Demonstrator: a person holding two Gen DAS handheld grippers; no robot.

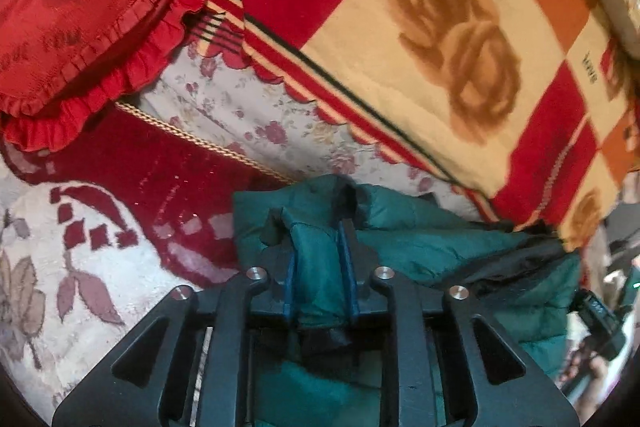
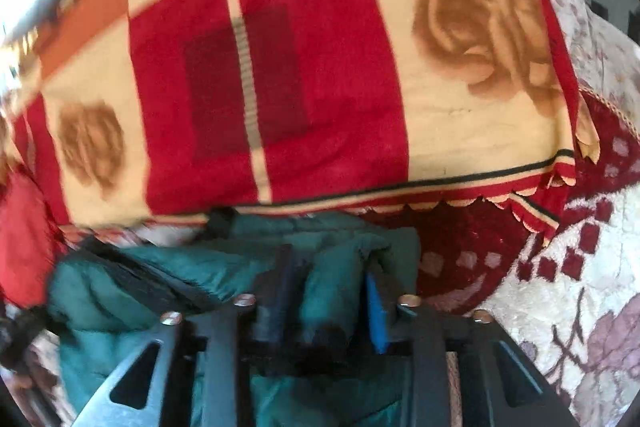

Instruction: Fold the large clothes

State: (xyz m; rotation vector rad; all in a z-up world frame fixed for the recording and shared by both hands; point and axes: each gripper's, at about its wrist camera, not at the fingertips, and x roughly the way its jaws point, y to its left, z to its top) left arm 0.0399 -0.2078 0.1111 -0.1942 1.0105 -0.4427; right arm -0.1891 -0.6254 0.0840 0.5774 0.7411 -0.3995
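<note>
Teal padded jacket (image 1: pixel 420 239) lies bunched on a bed, a fold of it caught between the fingers of each hand-held gripper. On the left gripper (image 1: pixel 320 247), both blue pads (image 1: pixel 348 267) press against a ridge of the teal fabric, the jaws only slightly parted. On the right gripper (image 2: pixel 332 275), the jaws stand a little wider with a fold of the same jacket between them; the blur hides whether the pads still pinch it. Beyond the jacket, touching its far edge, sits a folded blanket (image 2: pixel 320 67) checked in red, cream and orange with brown roses. Under everything spreads a red and cream floral bedspread (image 1: pixel 100 247). In the left view a red frilled pillow (image 1: pixel 92 7) rests at the upper left.
</note>
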